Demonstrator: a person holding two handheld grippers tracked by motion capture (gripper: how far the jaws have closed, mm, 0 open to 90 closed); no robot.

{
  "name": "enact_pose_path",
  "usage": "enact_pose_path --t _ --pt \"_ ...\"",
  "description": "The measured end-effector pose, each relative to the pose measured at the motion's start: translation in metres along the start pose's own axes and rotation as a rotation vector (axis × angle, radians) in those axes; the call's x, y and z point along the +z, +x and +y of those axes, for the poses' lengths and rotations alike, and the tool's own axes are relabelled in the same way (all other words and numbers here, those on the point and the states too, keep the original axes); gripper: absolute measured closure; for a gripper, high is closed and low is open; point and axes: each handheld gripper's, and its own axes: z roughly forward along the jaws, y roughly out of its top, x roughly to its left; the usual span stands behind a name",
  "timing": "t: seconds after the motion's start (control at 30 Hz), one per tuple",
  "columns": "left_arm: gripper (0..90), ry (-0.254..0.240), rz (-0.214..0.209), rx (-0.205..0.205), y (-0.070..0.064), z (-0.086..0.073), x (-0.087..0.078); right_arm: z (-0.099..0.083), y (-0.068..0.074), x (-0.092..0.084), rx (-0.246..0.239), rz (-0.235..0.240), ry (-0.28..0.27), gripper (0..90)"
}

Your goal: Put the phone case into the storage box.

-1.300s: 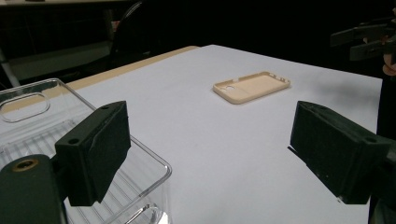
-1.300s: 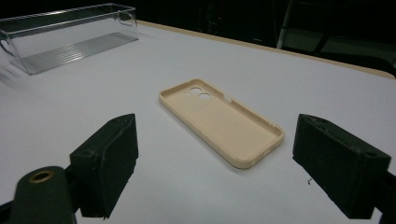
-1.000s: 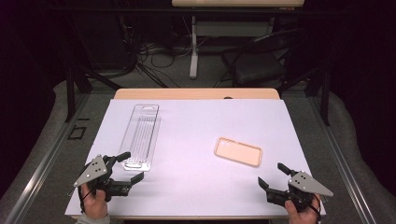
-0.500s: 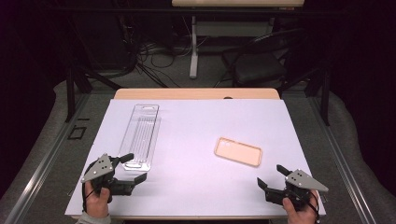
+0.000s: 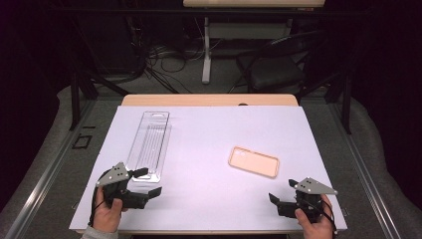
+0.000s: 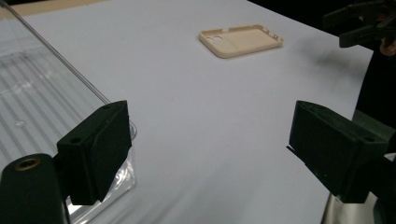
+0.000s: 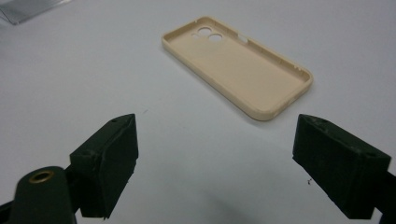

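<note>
Left gripper (image 5: 148, 182) low at the table's (image 5: 209, 199) near-left corner, fingers spread wide, nothing between them — one finger sits just beside the near end of the clear plastic tray (image 5: 150, 144), contact hard to judge. Right gripper (image 5: 276, 201) at near right, fingers also wide apart and empty. Beige phone case (image 5: 253, 162) lies hollow side up, well apart from the tray — the tray's far end is cut off in the left gripper view.

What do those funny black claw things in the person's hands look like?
Each tool is black, with two chunky square-ended jaws and a grey three-cornered plate on top. The left tool has a brass-coloured ring near one jaw; so does the right tool. A black cable trails from each. A grey sleeve cuff peeks out.
</note>
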Motion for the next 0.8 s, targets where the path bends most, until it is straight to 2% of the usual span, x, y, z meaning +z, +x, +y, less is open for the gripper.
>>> enact_pose_path --t 0.13,0.2,0.27,0.33,0.4,0.43,0.5,0.6,0.67,0.8 --pt "13.0 0.036 -0.026 -0.057 0.000 0.005 0.001 0.005 0.001 0.000 0.014 0.014 0.042 13.8" --pt "13.0 0.054 -0.037 -0.100 0.001 0.006 0.002 0.007 0.001 0.000 0.010 0.022 0.059 13.8" --pt "12.9 0.057 -0.045 -0.135 0.004 0.008 0.002 0.008 0.001 0.000 0.009 0.024 0.062 13.8" --pt "12.9 0.057 -0.057 -0.180 0.009 0.011 0.002 0.011 -0.001 0.002 0.009 0.034 0.102 13.7" --pt "12.9 0.060 -0.060 -0.189 0.011 0.012 0.001 0.012 -0.002 0.002 0.021 0.043 0.115 13.3" --pt "12.4 0.058 -0.064 -0.204 0.013 0.013 0.000 0.013 -0.005 0.004 0.044 0.064 0.141 11.0" --pt "11.5 0.054 -0.076 -0.228 0.016 0.015 -0.001 0.013 -0.006 0.005 0.057 0.072 0.148 9.9" --pt "8.8 0.078 -0.067 -0.242 0.022 0.019 -0.003 0.017 -0.010 0.008 0.084 0.083 0.179 9.3" --pt "7.5 0.097 -0.049 -0.252 0.026 0.023 -0.004 0.021 -0.012 0.010 0.074 0.075 0.192 7.5" --pt "7.5 0.126 -0.005 -0.242 0.032 0.030 -0.007 0.032 -0.013 0.011 0.056 0.051 0.215 3.5"
